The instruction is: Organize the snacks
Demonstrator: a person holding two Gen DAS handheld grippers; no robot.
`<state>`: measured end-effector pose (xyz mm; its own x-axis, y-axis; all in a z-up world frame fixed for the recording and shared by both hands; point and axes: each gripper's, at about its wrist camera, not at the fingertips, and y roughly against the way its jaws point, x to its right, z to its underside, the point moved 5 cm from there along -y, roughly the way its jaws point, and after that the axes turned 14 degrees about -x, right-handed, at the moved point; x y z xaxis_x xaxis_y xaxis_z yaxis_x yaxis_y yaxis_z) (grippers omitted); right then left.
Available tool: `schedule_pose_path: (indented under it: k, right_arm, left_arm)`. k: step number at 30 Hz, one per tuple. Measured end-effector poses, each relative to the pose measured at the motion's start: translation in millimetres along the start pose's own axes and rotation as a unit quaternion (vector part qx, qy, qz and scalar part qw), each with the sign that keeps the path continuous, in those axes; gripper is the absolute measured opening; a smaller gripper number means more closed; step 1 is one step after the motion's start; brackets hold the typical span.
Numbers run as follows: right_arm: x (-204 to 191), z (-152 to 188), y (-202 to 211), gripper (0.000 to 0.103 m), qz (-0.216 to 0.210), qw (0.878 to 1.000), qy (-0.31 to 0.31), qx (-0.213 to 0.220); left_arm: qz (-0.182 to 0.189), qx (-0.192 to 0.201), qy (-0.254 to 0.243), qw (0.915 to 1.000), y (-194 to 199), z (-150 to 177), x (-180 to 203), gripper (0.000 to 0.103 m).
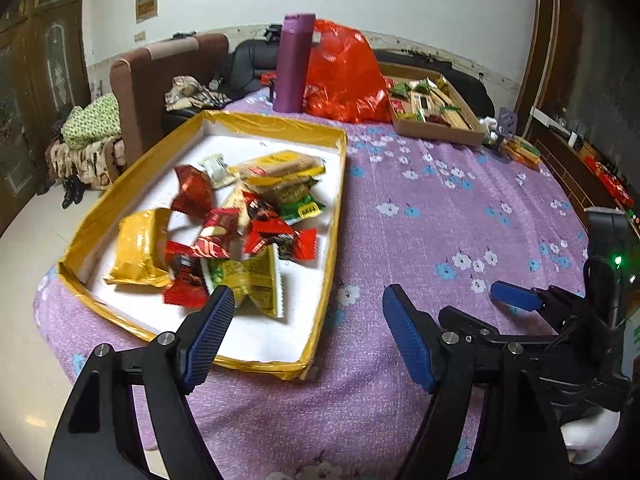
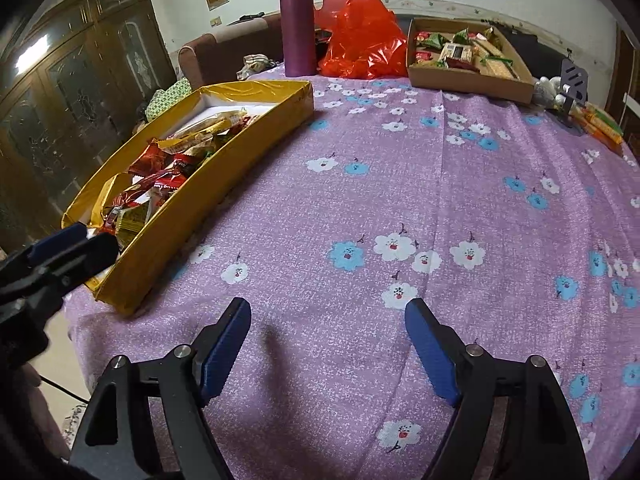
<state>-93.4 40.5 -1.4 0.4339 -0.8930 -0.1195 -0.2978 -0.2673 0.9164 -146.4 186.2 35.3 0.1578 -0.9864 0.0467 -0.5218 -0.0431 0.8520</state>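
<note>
Heap of red, gold and green wrapped snacks [image 1: 240,232] lay in shallow gold-rimmed white tray [image 1: 276,126] on purple floral cloth [image 2: 360,184]. Left gripper [image 1: 308,336] hovered spread over tray's near corner, empty. Right gripper [image 2: 328,348] spread, empty, right of tray.

On the tabletop [image 2: 360,200], a tray [image 1: 280,128] stands at the left with a heap of snacks [image 1: 240,216] in it. Behind it stands a flask [image 1: 294,64], a bag [image 1: 344,76] touching its right side. Right of the bag sits a box [image 2: 472,78] holding more snacks [image 2: 460,52].
</note>
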Motion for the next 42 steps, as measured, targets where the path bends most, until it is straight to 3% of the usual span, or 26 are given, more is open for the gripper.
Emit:
schedule_pose_path:
  k: [5, 8, 10, 12, 18, 28, 36, 42]
  right_arm:
    - [-9.7, 3.6, 16.5, 0.081, 0.015, 0.999, 0.019, 0.041]
    - [-23.1, 7.4, 26.7, 0.081, -0.007, 0.998, 0.036, 0.057]
    - [-35.2, 9.0, 33.7, 0.081, -0.012, 0.996, 0.056, 0.068]
    - [-48.6, 10.6, 43.2, 0.081, -0.009, 0.993, 0.079, 0.083]
    - [-72.4, 9.8, 58.2, 0.081, -0.02, 0.988, 0.117, 0.097]
    - [-81.5, 13.7, 55.9, 0.081, -0.031, 0.987, 0.126, 0.09]
    - [-81.2, 17.0, 46.4, 0.081, -0.034, 0.988, 0.128, 0.077]
    - [-79.9, 18.2, 43.0, 0.081, -0.038, 0.989, 0.125, 0.072]
  left_arm:
    - [-0.046, 0.064, 0.011, 0.9968, 27.5, -0.7, -10.5, 0.077]
    - [-0.089, 0.131, 0.033, 0.9868, 58.8, -1.1, -21.0, 0.079]
    - [-0.105, 0.173, 0.049, 0.9781, 82.1, -0.1, -27.0, 0.092]
    - [-0.098, 0.186, 0.065, 0.9754, 93.1, 1.4, -34.6, 0.101]
    - [-0.047, 0.145, 0.111, 0.982, 84.3, 3.0, -58.3, 0.103]
    - [-0.106, 0.157, 0.083, 0.9785, 84.7, 15.5, -38.9, 0.103]
    - [-0.071, 0.108, 0.094, 0.9871, 66.7, 15.5, -44.3, 0.103]
    - [-0.046, 0.092, 0.108, 0.9889, 57.9, 18.1, -47.4, 0.103]
